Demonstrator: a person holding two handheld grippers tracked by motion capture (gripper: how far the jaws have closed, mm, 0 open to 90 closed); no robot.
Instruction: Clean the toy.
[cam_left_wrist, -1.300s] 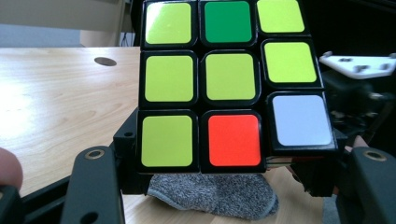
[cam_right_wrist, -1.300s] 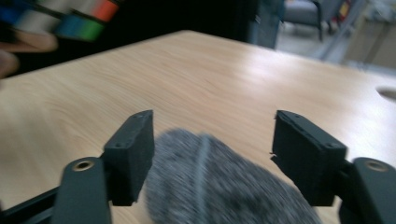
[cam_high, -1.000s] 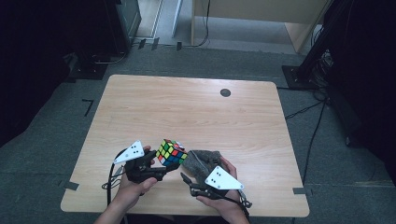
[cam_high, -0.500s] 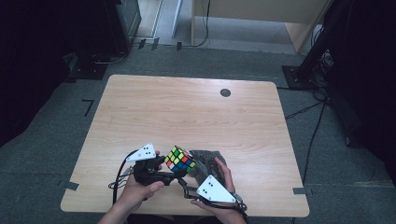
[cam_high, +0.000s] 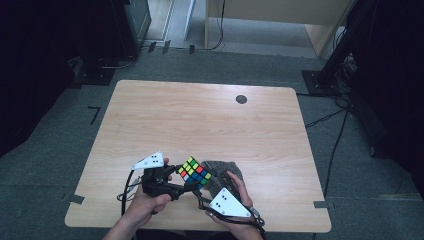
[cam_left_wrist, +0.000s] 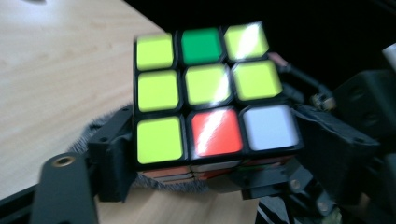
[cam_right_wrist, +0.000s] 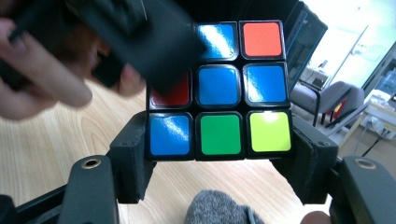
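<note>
A scrambled Rubik's cube (cam_high: 195, 172) is held above the table's front edge, between both grippers. In the left gripper view its mostly yellow face (cam_left_wrist: 210, 93) points at the camera, and my left gripper (cam_left_wrist: 210, 161) is shut on its lowest layer. The right gripper view shows a mostly blue face (cam_right_wrist: 219, 88), with my right gripper (cam_right_wrist: 219, 156) shut on the bottom row from both sides. From above, the left gripper (cam_high: 172, 181) sits left of the cube and the right gripper (cam_high: 206, 192) just below and right of it.
A grey fuzzy cloth (cam_high: 227, 170) lies on the wooden table (cam_high: 210, 120) directly behind and under the cube. A small dark round disc (cam_high: 241, 99) sits at the far right. The person's left hand (cam_right_wrist: 42, 88) and its gripper cover the cube's upper left corner.
The cube and both grippers shifted a little right and toward the front edge, then held still. The right gripper drew in closer under the cube.
</note>
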